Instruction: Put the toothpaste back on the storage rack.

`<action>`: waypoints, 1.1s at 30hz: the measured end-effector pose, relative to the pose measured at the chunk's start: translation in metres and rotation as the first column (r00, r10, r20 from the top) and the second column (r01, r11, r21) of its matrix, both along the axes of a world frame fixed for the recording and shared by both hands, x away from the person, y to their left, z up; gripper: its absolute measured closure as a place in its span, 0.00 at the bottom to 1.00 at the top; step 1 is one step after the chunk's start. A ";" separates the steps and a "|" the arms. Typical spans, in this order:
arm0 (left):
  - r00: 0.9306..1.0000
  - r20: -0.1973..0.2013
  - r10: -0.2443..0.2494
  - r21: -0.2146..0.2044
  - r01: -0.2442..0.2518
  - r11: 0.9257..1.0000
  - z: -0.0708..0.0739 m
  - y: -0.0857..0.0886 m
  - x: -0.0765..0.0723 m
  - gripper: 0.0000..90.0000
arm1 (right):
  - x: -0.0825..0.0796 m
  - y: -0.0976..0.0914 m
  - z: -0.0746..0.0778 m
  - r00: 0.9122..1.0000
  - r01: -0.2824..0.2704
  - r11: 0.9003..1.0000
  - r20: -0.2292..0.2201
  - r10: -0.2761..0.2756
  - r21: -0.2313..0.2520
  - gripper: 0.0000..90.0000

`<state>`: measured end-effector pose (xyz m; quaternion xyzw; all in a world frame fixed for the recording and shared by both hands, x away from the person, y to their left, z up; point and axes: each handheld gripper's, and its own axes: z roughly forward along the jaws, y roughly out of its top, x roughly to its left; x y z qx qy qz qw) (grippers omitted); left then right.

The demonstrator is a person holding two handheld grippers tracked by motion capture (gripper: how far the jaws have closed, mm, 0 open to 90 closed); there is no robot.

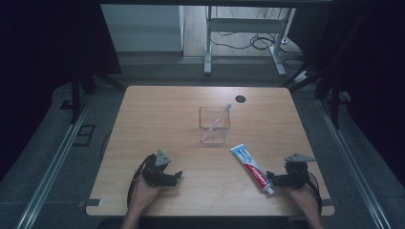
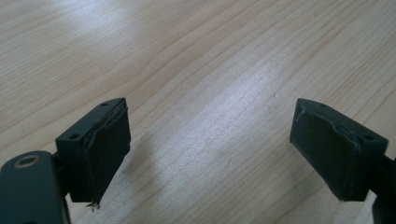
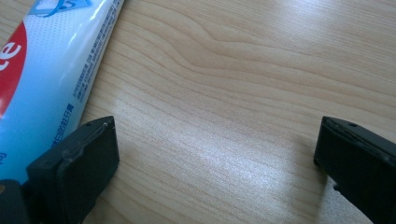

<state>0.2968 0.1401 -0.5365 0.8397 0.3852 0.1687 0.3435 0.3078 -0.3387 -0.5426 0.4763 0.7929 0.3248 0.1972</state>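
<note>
We see the right gripper with its jaws wide apart over bare wood of the table. The toothpaste tube lies flat just outside its left jaw, which overlaps the tube's edge, not between the two. The left gripper also stands with jaws spread, nothing between them, well apart from the tube.

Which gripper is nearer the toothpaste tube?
Right. The right gripper sits beside the toothpaste tube at its cap end; the left gripper rests well off to the tube's left.
</note>
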 end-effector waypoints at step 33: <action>0.999 -0.047 -0.001 -0.020 0.000 1.000 -0.008 0.002 0.004 0.14 | -0.016 -0.003 0.031 0.993 -0.052 0.996 -0.105 0.059 0.071 0.14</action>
